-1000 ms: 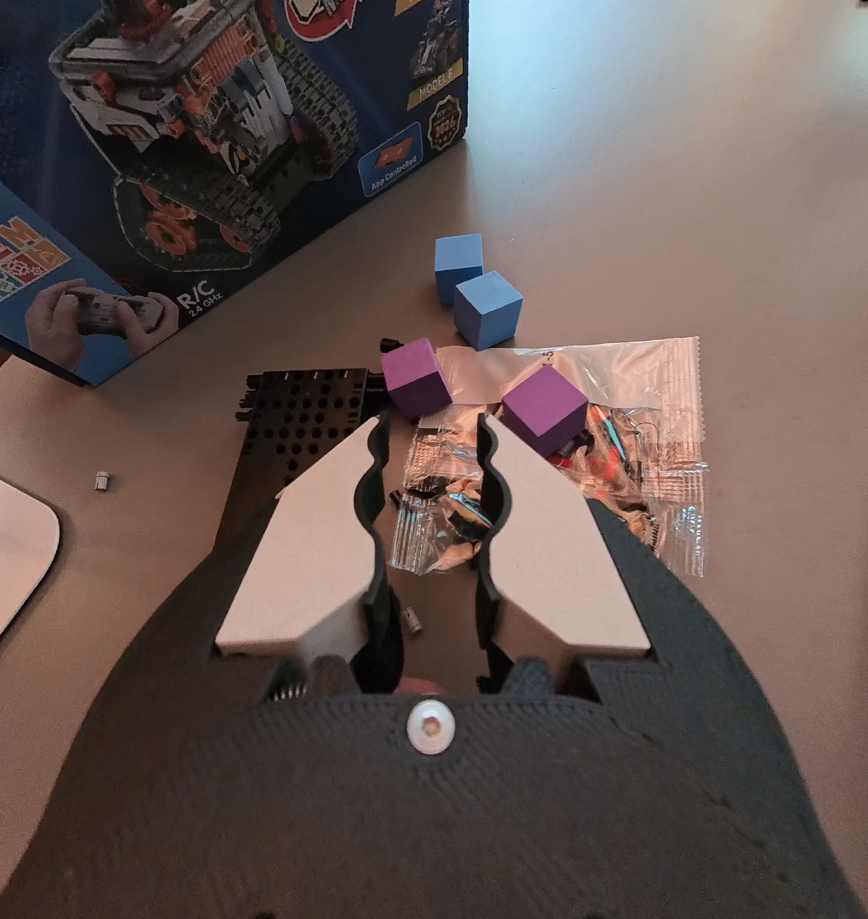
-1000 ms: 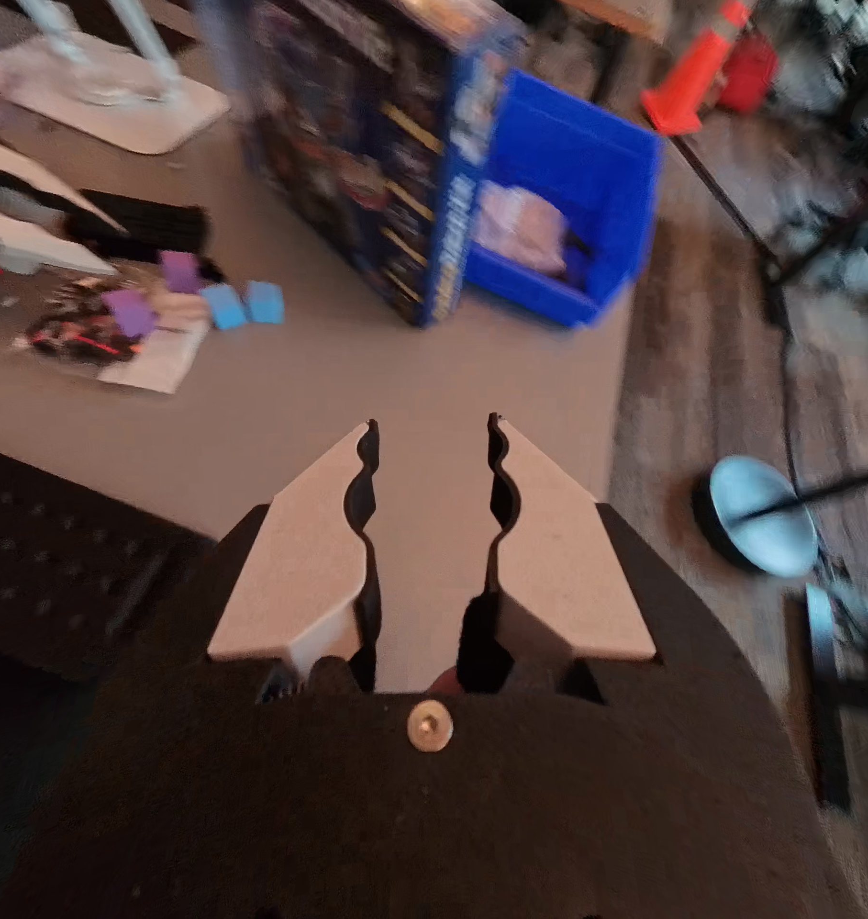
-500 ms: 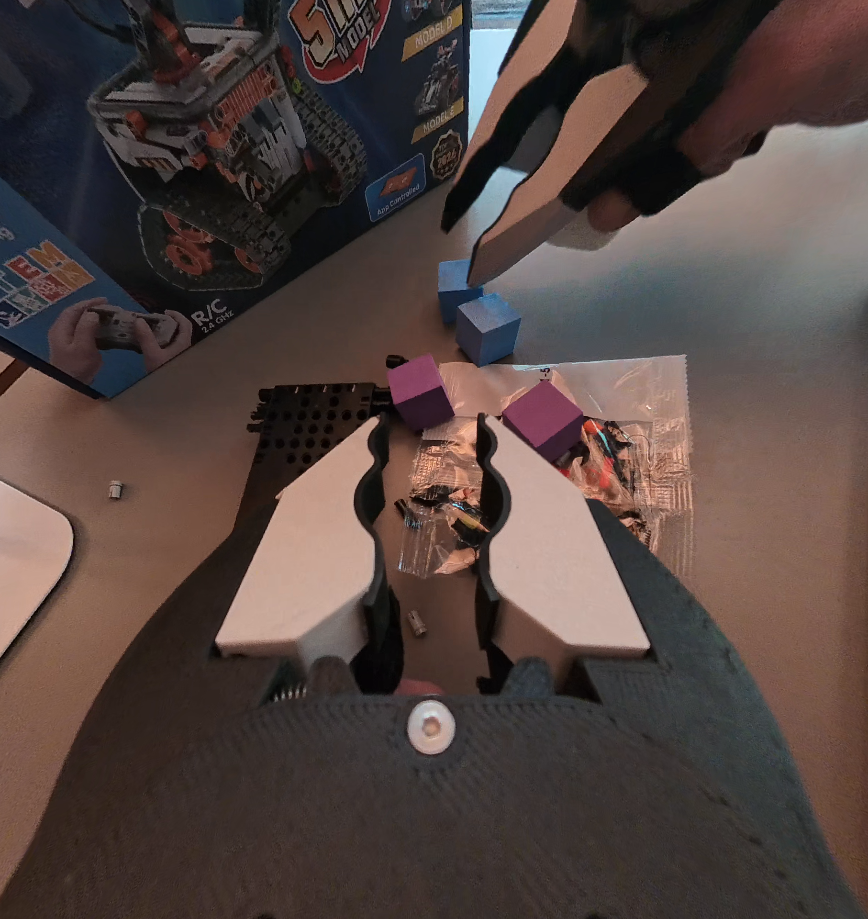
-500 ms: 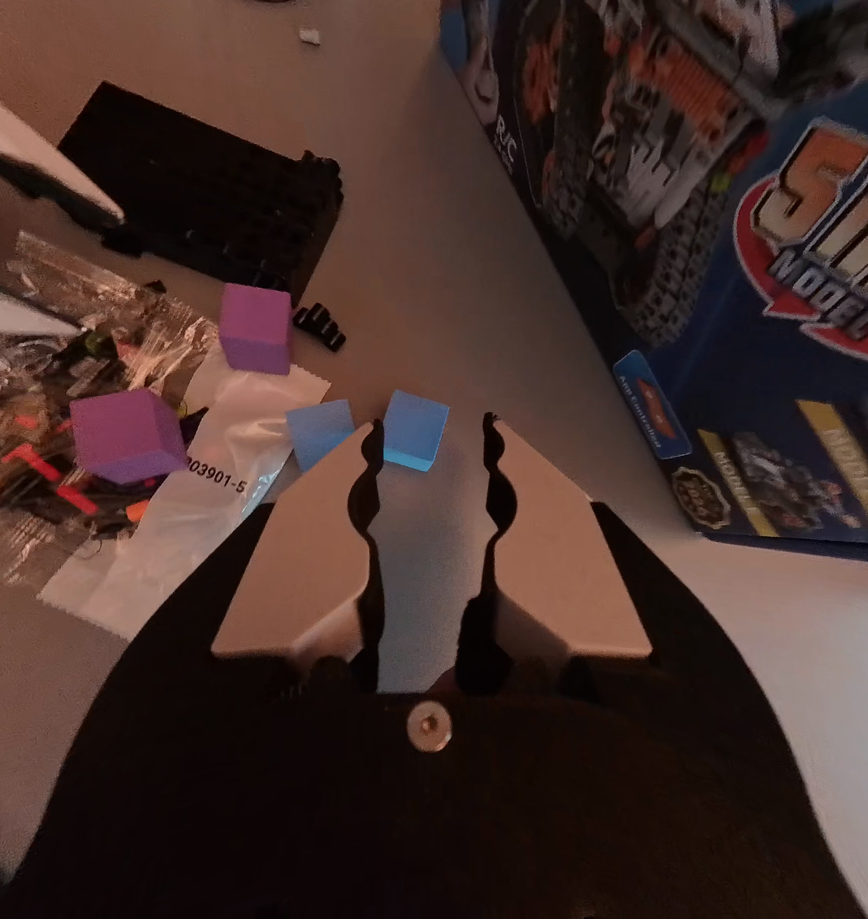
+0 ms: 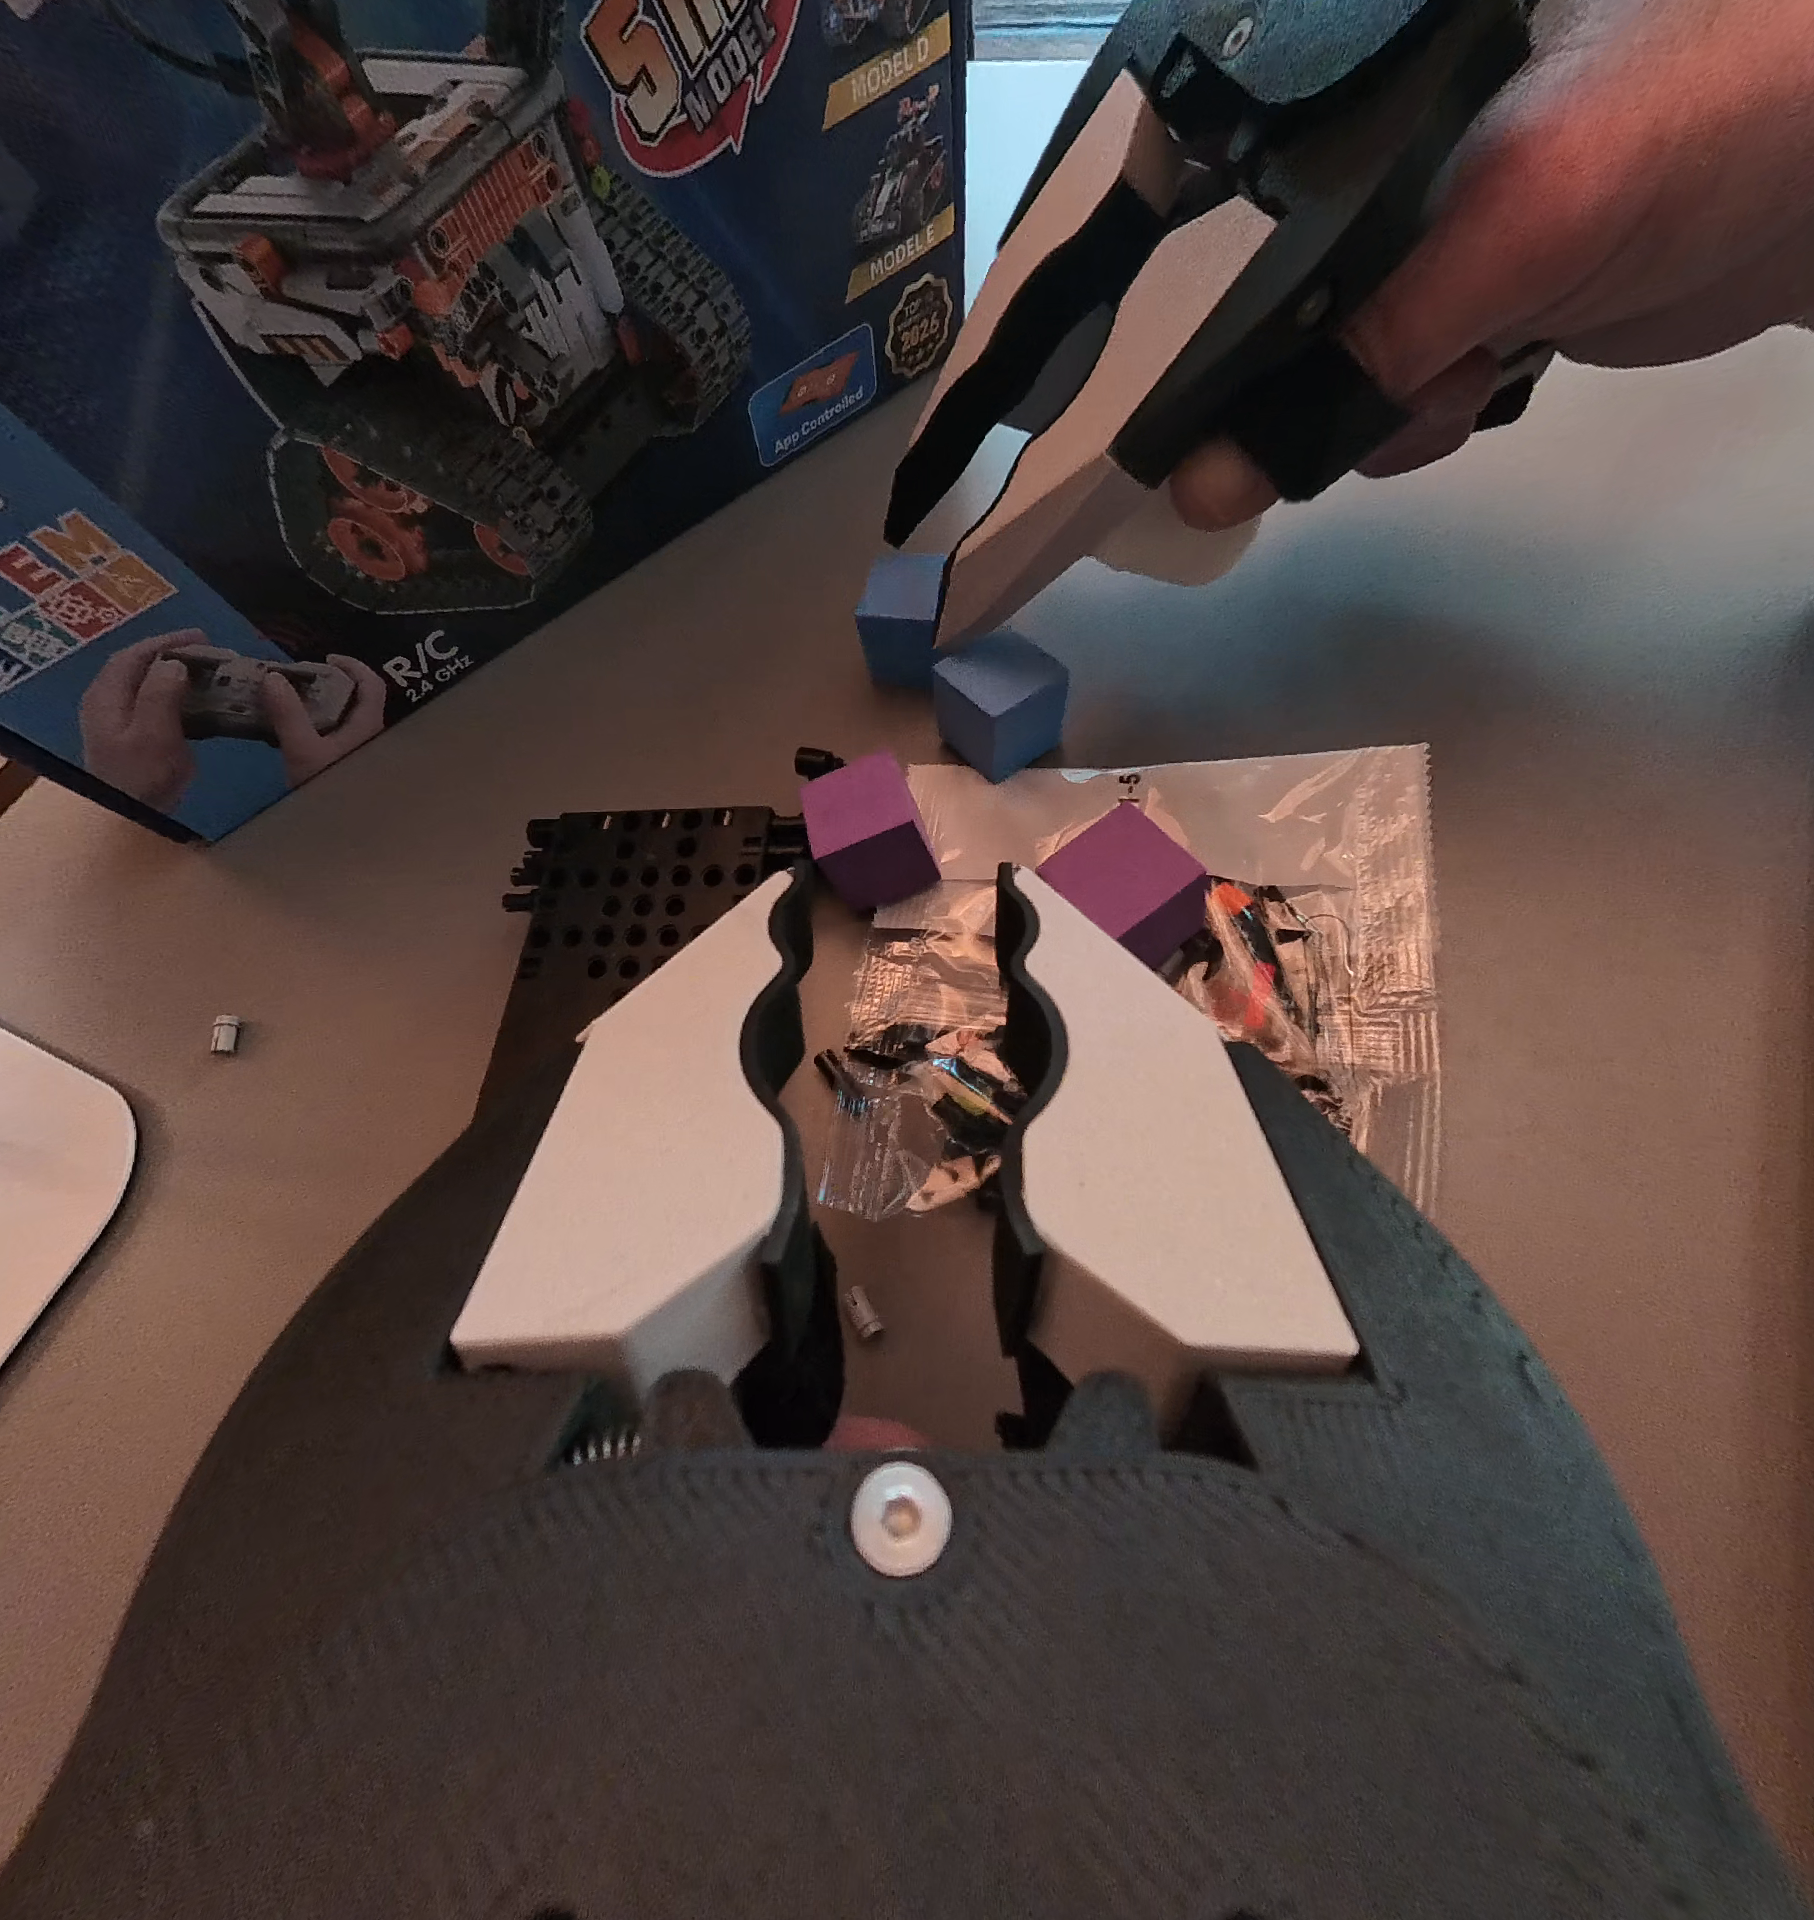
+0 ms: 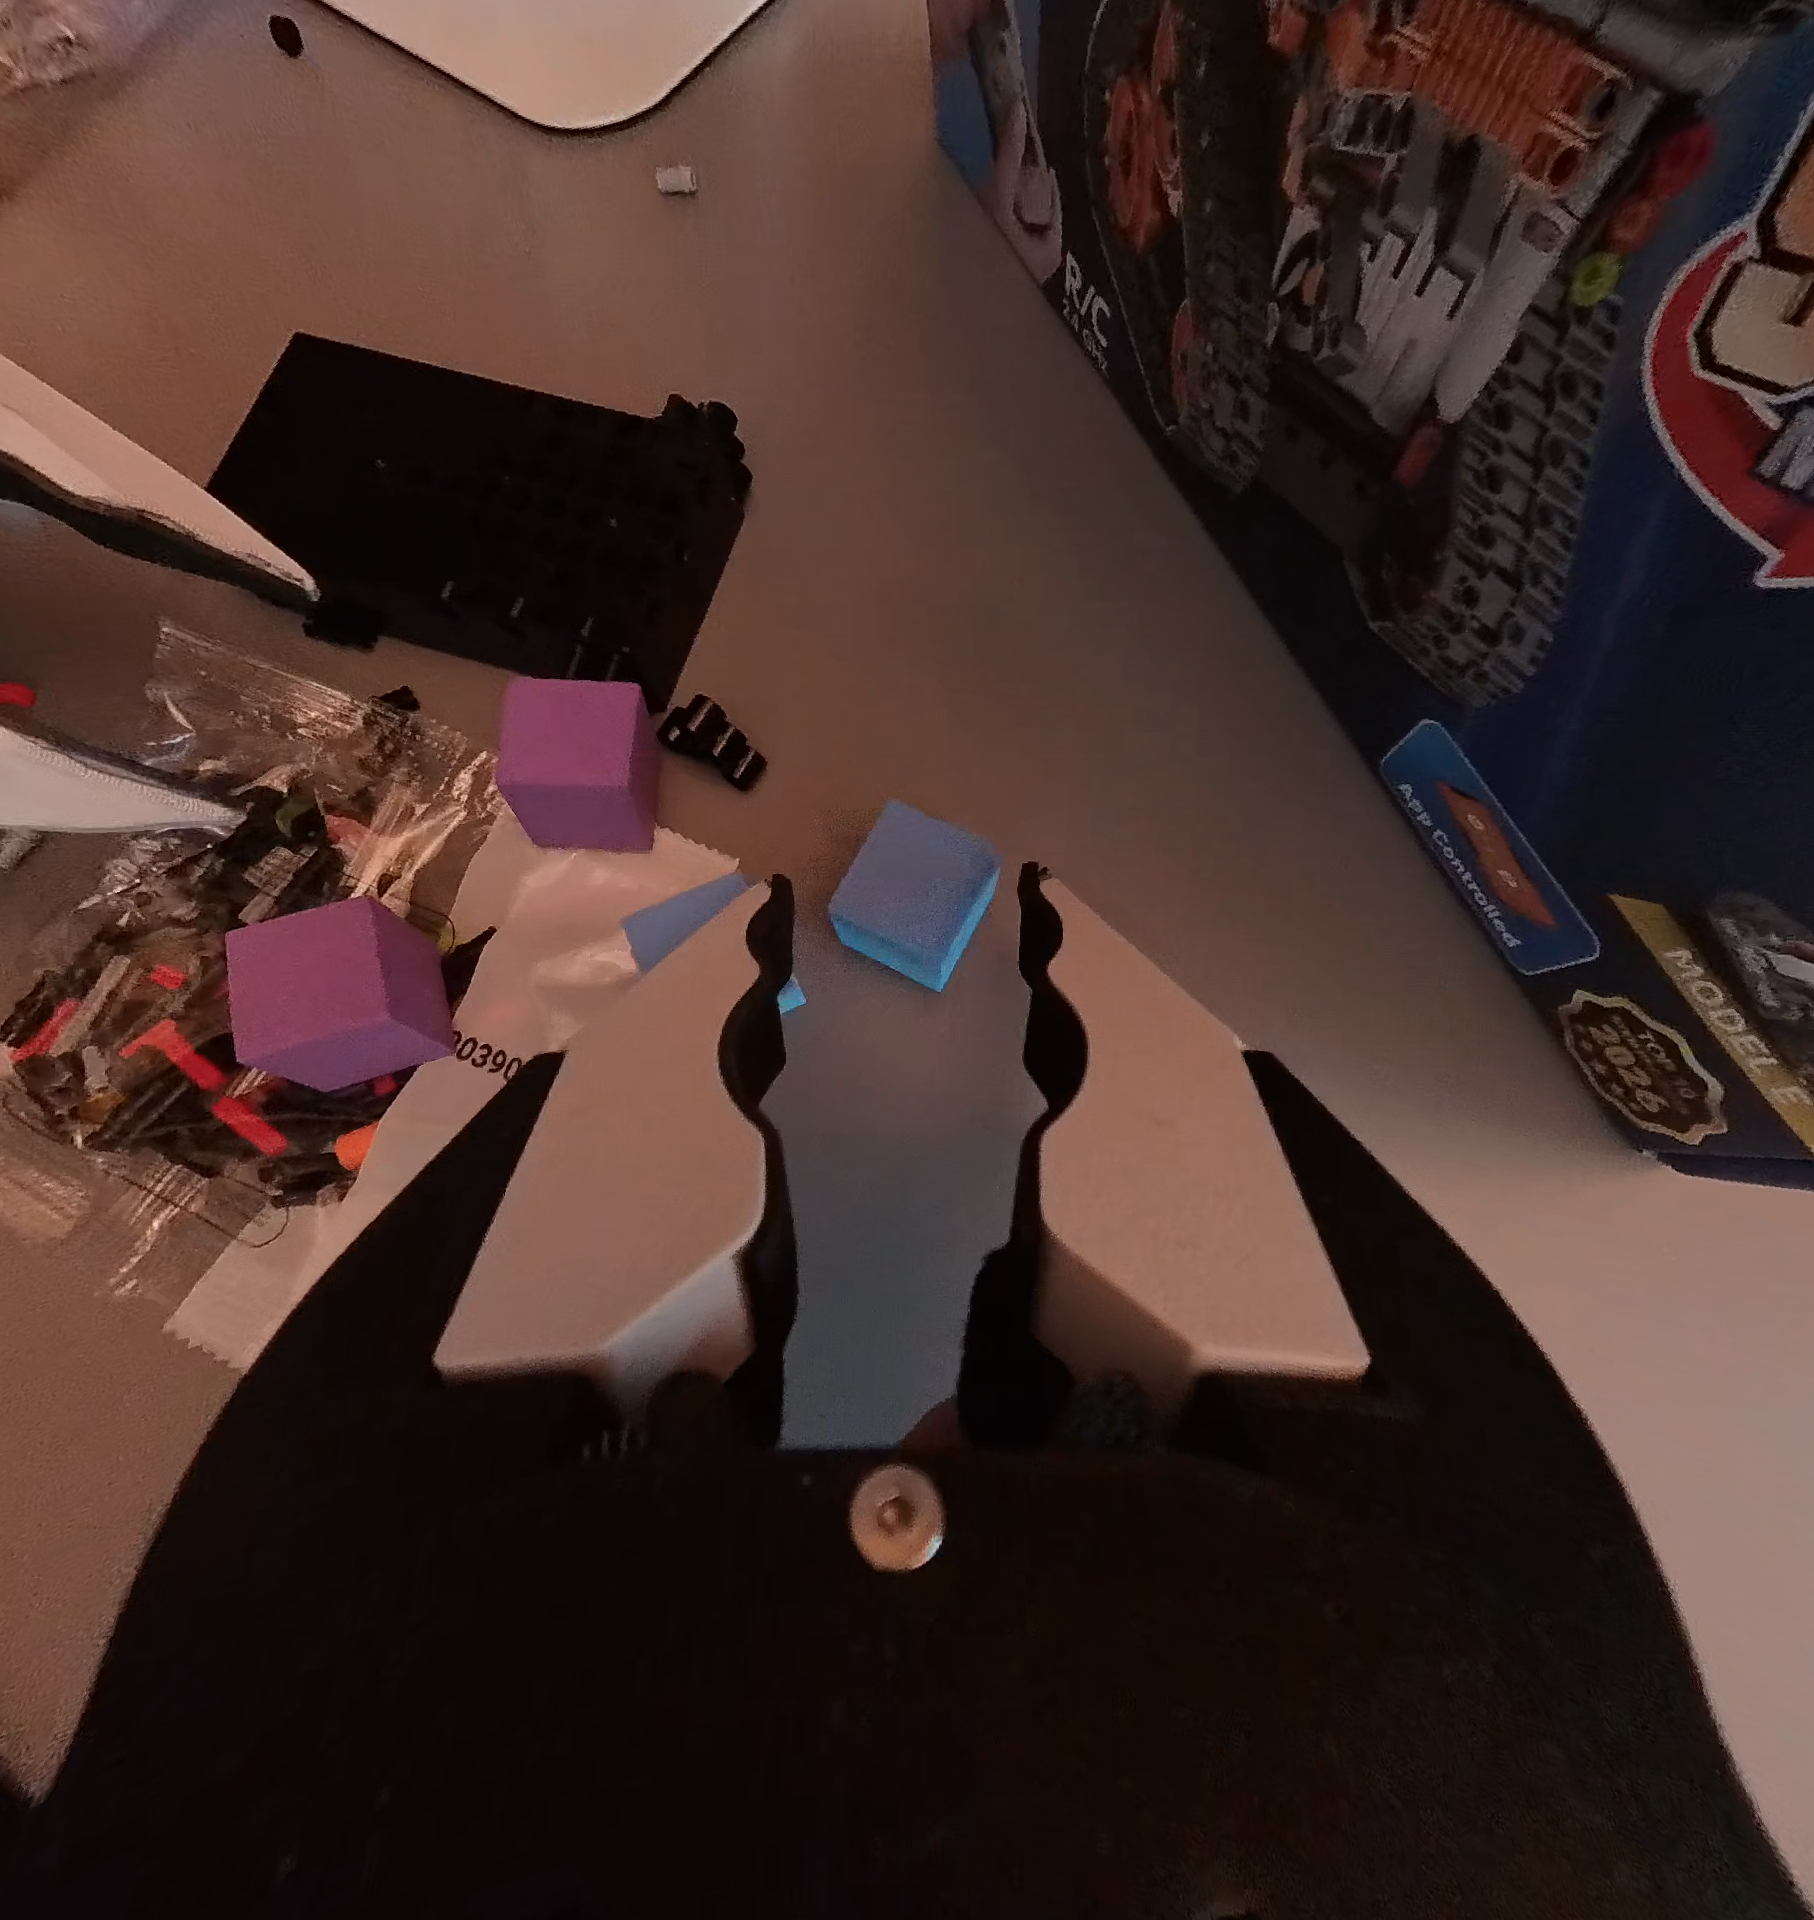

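Your right gripper [image 6: 898,878] is hanging open, straddling the far matte blue foam cube [image 6: 913,894]; your left gripper [image 5: 898,883] is idling open over the clear parts bag [image 5: 1329,997].

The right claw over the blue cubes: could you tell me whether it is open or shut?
Open. The right claw has a clear gap, with one blue cube between its tips, untouched.

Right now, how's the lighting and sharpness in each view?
Left wrist view: sharp, dim warm light, glare on the clear parts bag. Right wrist view: darker, right gripper body nearly black, toy box slightly soft, wide-angle stretching at edges.
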Demonstrator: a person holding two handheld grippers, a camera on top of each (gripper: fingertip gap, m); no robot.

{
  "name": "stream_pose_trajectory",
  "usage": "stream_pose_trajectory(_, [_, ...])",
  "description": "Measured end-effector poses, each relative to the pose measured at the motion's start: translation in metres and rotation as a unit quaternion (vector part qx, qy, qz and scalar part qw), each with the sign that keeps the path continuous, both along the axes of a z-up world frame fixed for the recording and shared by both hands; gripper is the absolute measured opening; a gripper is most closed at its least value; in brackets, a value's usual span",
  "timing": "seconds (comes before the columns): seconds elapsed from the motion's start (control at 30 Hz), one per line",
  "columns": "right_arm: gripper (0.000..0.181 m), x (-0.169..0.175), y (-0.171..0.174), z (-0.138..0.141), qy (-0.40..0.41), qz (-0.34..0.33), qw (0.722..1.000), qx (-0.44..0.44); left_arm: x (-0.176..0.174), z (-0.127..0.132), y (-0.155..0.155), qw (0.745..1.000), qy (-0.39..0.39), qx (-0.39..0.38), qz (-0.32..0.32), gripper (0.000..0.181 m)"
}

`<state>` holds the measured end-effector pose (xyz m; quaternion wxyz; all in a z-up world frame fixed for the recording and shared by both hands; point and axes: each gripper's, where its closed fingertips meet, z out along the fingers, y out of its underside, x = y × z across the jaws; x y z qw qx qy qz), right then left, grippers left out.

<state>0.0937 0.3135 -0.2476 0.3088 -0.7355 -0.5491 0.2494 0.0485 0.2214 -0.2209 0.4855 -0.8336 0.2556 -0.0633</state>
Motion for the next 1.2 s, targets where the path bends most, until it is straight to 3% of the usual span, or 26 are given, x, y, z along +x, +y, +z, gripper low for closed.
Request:
stream_pose_trajectory(0.3, [0.029, 0.004, 0.006, -0.002, -0.016, -0.016, 1.000, 0.022, 0.000, 0.002, 0.000, 1.000, 0.000, 0.003, -0.001, 0.033])
stream_pose_trajectory(0.47, [0.029, 0.037, 0.000, 0.047, 0.030, -0.028, 0.997, 0.064, -0.001, 0.000, -0.002, 1.000, 0.001, 0.001, 0.000, 0.033])
stream_pose_trajectory(0.63, [0.028, 0.132, -0.017, 0.112, 0.056, -0.062, 0.990, 0.118, -0.001, 0.003, -0.004, 1.000, -0.001, 0.004, -0.001, 0.033])
stream_pose_trajectory(0.87, [0.029, 0.318, -0.012, 0.182, 0.024, -0.193, 0.969, 0.152, 0.001, -0.002, -0.004, 1.000, 0.005, -0.002, -0.003, 0.033])
stream_pose_trajectory(1.0, [0.029, 0.392, -0.003, 0.191, 0.029, -0.244, 0.962, 0.115, 0.000, 0.000, -0.004, 1.000, 0.002, 0.001, 0.000, 0.033])
stream_pose_trajectory(1.2, [0.029, 0.429, 0.012, 0.172, 0.014, -0.270, 0.960, 0.071, 0.000, -0.003, -0.005, 1.000, 0.005, -0.003, 0.000, 0.033])
